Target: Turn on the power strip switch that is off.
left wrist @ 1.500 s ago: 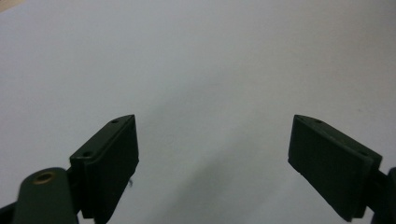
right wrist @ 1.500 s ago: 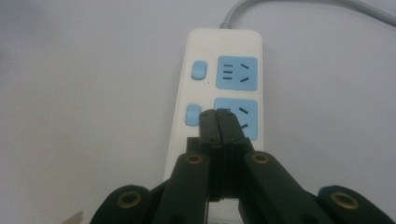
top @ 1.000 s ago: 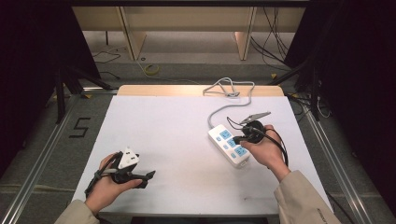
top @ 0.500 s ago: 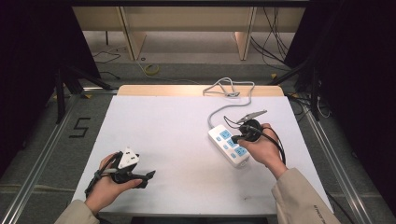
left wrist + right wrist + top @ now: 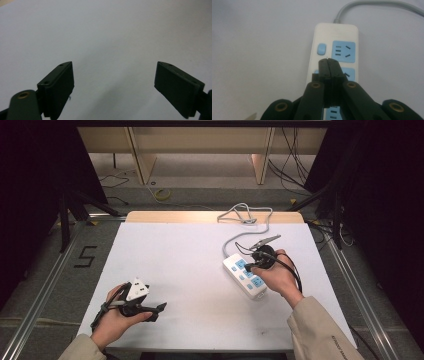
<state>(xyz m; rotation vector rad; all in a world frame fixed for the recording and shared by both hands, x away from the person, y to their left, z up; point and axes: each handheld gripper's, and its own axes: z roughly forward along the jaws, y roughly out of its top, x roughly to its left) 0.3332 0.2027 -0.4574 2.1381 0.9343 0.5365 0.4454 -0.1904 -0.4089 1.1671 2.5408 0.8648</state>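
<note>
While left gripper [image 5: 159,308] gapes, right gripper [image 5: 328,61] is clenched over one power strip [image 5: 336,37]

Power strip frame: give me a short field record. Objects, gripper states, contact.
surface: white table
object: white power strip with blue sockets, lying flat at the table's right side
cord: grey cable running from the strip toward the far edge
left gripper: jaws wide apart, nothing between them, over bare table near the front left
right gripper: jaws closed together, tips over the strip beside the blue switch
contact: whether the tips touch the strip can't be judged
</note>
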